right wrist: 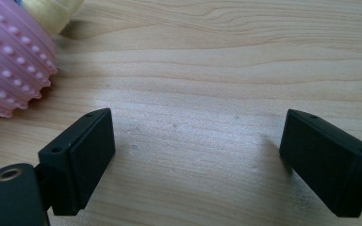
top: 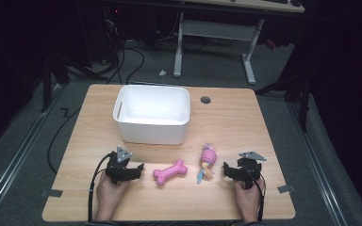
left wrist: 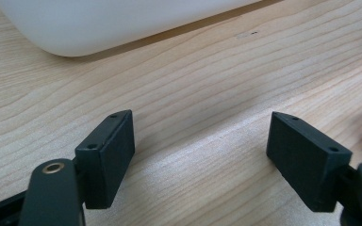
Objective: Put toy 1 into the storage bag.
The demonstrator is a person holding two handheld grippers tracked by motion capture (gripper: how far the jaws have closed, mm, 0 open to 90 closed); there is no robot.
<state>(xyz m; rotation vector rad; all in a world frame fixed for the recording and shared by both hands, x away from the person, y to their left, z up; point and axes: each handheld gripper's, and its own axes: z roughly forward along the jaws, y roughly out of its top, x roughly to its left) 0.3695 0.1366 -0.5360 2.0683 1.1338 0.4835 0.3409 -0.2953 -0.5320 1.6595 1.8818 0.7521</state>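
Left gripper: the left gripper (top: 139,168) rests low on the table (top: 226,122), in front of the white bin's left end; its jaws stand wide apart with nothing but bare wood between them.
Right gripper: the right gripper (top: 227,168) sits in front of the bin and well to its right; its jaws are spread wide too, empty.
Bone toy: the pink bone toy (top: 169,172) lies flat in front of the bin, just right of the left gripper, untouched.
Ball toy: the pink knobbly ball toy (top: 207,157) with a yellow and blue tail lies in front of the bin's right corner, just left of the right gripper; in the right gripper view it sits to the left of the jaws (right wrist: 9,56), not between them.
White bin: the white bin (top: 122,106) stands upright behind both toys; from the high view its inside looks empty.
Likely step: each gripper seems set to close in on the toy nearest it.
Risk 1: the ball toy is off to one side of the right jaws, so closing from here would likely catch air or nudge it away.
Risk 2: the ball is round and may roll if 1 jaw touches first.
Risk 3: the bone lies at a slant; a grip near 1 knob could let it swing or slip.
Risk 4: a low carry could knock a toy against the bin's wall.
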